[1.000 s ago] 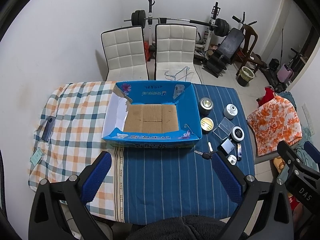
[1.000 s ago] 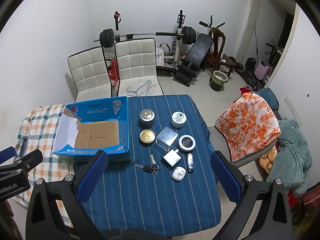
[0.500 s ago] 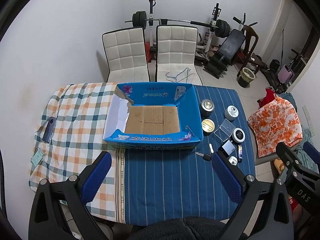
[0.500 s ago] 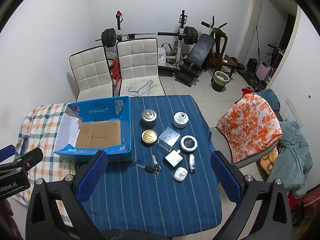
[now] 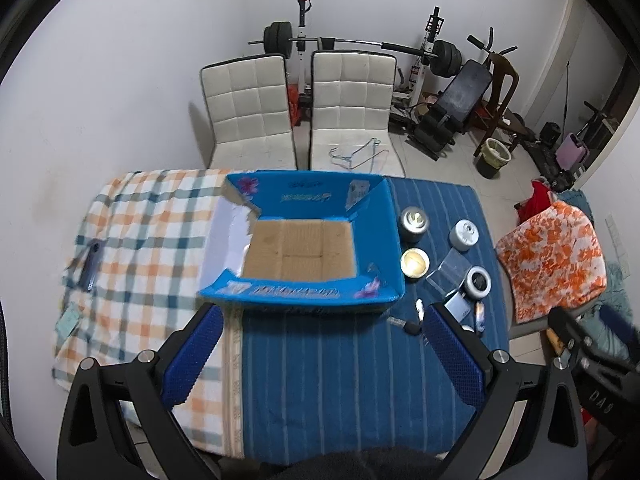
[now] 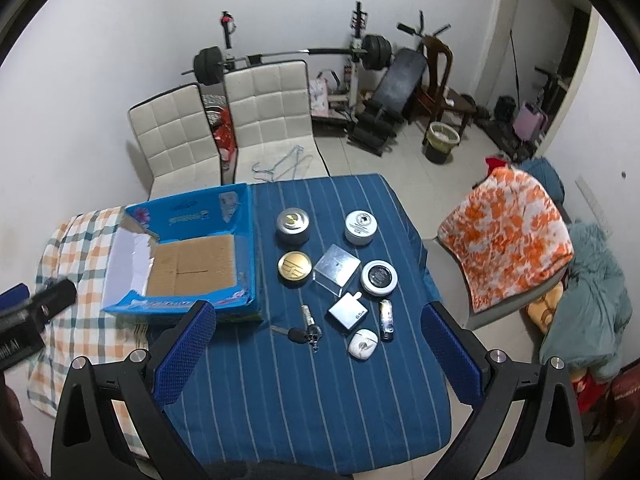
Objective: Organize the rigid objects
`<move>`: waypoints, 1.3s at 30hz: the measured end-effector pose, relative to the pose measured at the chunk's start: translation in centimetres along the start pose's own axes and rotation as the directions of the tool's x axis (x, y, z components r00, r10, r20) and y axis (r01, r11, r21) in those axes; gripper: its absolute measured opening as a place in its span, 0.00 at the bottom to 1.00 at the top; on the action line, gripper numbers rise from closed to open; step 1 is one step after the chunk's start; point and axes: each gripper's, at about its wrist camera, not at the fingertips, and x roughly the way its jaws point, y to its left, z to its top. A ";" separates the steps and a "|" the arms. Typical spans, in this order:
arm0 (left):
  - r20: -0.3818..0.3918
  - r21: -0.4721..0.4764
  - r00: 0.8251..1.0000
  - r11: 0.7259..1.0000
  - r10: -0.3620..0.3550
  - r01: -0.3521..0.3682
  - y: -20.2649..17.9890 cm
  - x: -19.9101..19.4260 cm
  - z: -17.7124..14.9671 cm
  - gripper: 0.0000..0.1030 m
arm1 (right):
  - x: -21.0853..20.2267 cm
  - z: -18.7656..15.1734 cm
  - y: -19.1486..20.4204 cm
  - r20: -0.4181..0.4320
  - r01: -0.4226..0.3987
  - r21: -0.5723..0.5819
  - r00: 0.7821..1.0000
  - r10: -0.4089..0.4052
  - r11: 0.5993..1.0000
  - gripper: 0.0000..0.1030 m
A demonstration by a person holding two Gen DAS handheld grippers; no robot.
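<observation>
Both looking down from high above the counter point(image 5: 320, 380) toward the far wall; left centred on the box point(image 5: 300, 240), right on small items; box point(image 6: 188, 256) shared.

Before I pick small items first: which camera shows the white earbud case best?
The right wrist view: the white earbud case lies fully exposed on the blue cloth. In the left wrist view the left gripper's right finger hides most of it.

The box point(image 6: 188, 268) is bright blue outside with a brown cardboard floor, sitting where a blue cloth point(image 6: 312, 392) with pale stripes meets an orange, teal and white checked cloth point(image 5: 140, 248). At three o'clock, an orange-and-white flowered cover point(image 6: 508, 236) drapes a chair. The gripper pads point(image 6: 184, 352) are blue on black frames.
</observation>
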 end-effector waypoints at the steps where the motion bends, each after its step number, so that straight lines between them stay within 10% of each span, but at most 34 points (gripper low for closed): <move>1: 0.001 0.001 1.000 1.000 -0.010 0.010 0.0 0.8 1.0 1.00 | 1.1 0.6 -0.7 -0.017 0.003 0.014 1.000 -0.003 1.000 1.00; 11: -0.162 0.143 0.982 0.982 -0.096 0.120 -10.0 15.9 10.5 1.00 | 19.7 7.5 -9.0 -0.203 0.029 0.139 0.979 0.000 0.990 1.00; 23: -0.498 0.173 0.866 0.983 0.040 0.054 -19.1 38.5 12.7 0.80 | 37.2 10.0 -15.1 -0.330 0.035 0.238 0.943 0.047 0.971 0.99; 35: -0.576 0.250 0.800 0.968 0.166 -0.020 -20.6 45.5 10.9 0.72 | 46.3 10.6 -12.2 -0.433 -0.033 0.178 0.895 0.108 0.984 0.93; 39: -0.570 0.236 0.809 0.972 0.146 -0.009 -20.0 46.4 10.3 0.68 | 47.6 10.1 -11.6 -0.479 -0.027 0.179 0.871 0.111 0.983 0.71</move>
